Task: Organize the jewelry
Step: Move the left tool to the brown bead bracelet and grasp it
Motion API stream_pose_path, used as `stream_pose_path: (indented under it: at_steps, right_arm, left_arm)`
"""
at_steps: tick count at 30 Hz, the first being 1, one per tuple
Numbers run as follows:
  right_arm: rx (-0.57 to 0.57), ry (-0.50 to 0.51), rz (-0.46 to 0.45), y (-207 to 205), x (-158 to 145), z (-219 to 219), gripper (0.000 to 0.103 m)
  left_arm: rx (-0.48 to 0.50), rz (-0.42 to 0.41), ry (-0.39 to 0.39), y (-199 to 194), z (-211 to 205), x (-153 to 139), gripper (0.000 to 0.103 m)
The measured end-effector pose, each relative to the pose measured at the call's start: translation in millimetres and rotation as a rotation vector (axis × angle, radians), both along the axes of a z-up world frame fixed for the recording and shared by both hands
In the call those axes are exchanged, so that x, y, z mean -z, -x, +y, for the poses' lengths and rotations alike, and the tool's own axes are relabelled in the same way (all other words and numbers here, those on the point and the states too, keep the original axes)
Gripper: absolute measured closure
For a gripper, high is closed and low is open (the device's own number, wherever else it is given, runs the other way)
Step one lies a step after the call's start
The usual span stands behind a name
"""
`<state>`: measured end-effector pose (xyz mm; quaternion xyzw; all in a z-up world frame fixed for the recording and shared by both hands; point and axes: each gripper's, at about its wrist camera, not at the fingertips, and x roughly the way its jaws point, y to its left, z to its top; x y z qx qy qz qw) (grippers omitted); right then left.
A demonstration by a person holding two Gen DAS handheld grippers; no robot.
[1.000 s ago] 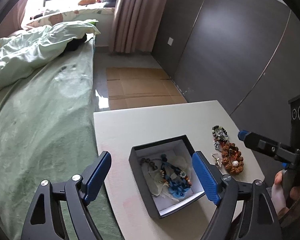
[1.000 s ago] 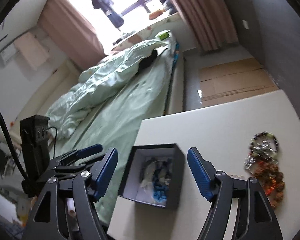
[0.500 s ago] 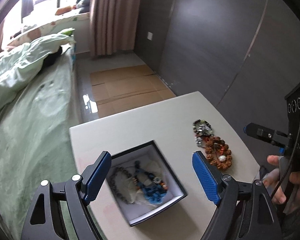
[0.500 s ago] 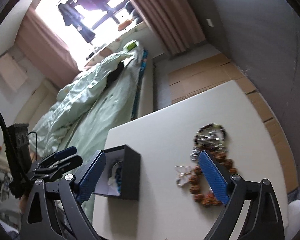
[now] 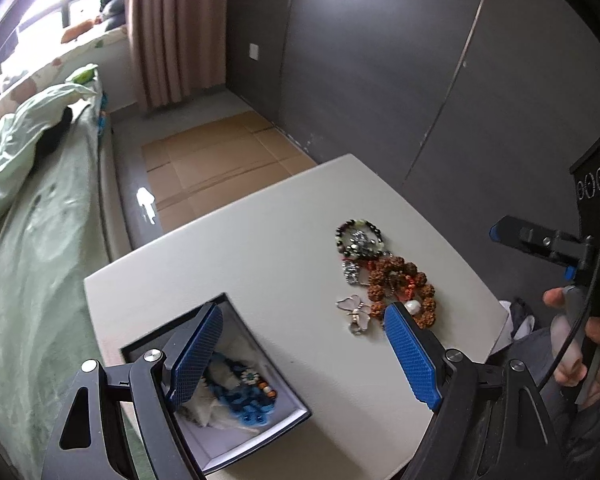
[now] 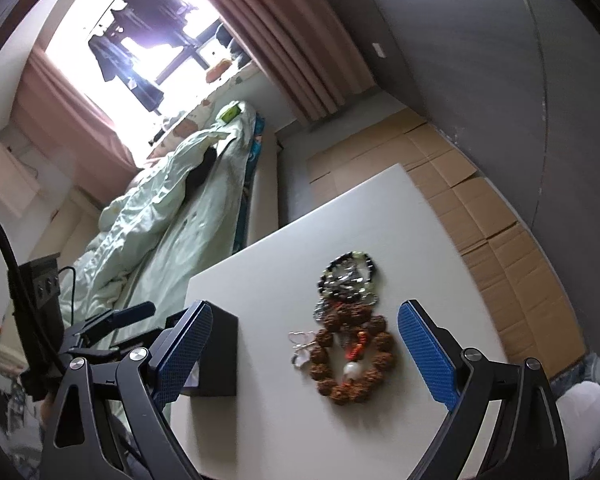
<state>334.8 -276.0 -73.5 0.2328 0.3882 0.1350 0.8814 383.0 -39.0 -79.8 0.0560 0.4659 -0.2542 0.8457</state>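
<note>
Now right gripper (image 6: 304, 356) swung off black box (image 6: 216, 354) since a second ago; brown bead bracelet (image 6: 350, 354) lies centred between its spread, empty fingers. Left gripper (image 5: 300, 356) also agape, box (image 5: 220, 392) under its left finger. Likely next: bracelet pickup.

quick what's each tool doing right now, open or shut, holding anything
Left tool: open, holding nothing, above the table between box and bracelets.
Right tool: open, holding nothing, over the bracelets.
</note>
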Motion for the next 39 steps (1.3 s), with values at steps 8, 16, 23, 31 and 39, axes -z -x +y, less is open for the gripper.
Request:
stream_pose_path:
  at_steps: [8,16,23,31,39]
  right_arm:
    - [0.090,-0.052,0.010,10.4,5.1,-42.1,0.008]
    - [0.126,-0.081,0.057,10.5,15.4,-57.8,0.009]
    - [0.135,-0.093,0.101,4.9,24.8,-61.0,0.009]
    - [0.138,-0.097,0.118,2.7,28.6,-62.1,0.009]
    - [0.135,-0.102,0.134,0.9,31.3,-60.3,0.009]
  left_arm:
    - [0.064,0.065,-0.045,-8.9,-35.3,18.6,0.030]
    - [0.105,0.148,-0.048,-21.5,-72.3,44.7,0.046]
    - [0.124,0.211,-0.095,-33.3,-98.8,76.6,0.058]
    - [0.147,0.207,-0.159,-35.7,-113.8,93.7,0.075]
    - [0.178,0.202,-0.178,-25.4,-125.3,98.2,0.083]
